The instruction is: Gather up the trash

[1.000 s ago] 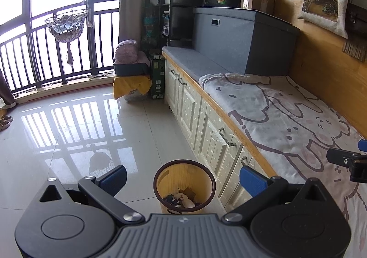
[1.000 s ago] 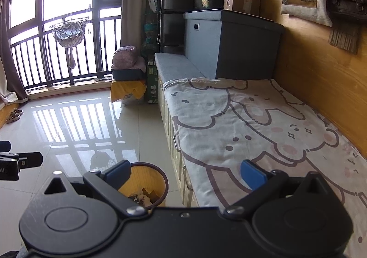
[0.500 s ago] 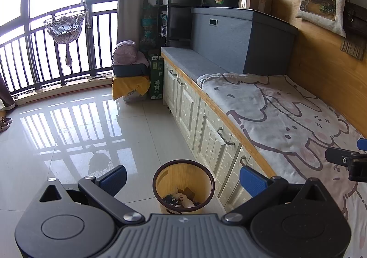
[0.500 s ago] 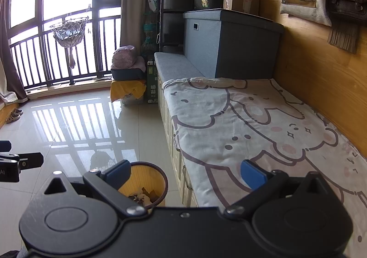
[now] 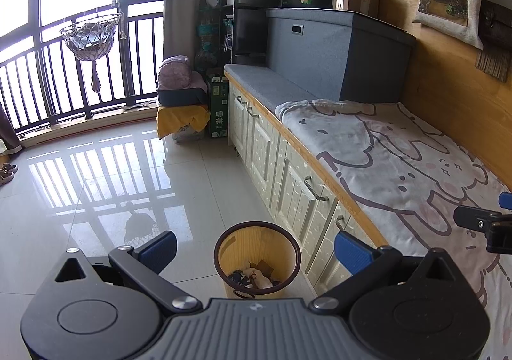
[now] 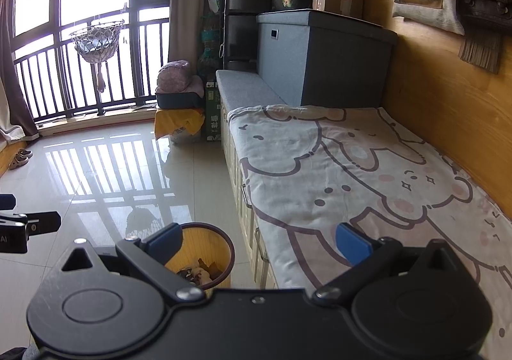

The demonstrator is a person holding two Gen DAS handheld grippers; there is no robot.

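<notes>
Left tool (image 5: 254,246), right tool (image 6: 259,240): both wide open, empty. Bin (image 5: 257,256) just ahead; we judge its crumpled trash (image 5: 252,275) light, soft, pinchable mid-wad.

Bin (image 5: 257,253) left of bench (image 5: 297,174), seemingly touching

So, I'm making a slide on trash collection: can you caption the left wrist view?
Open, empty left claw above a yellow wastebasket holding scraps, beside the white bench cabinets.
</notes>
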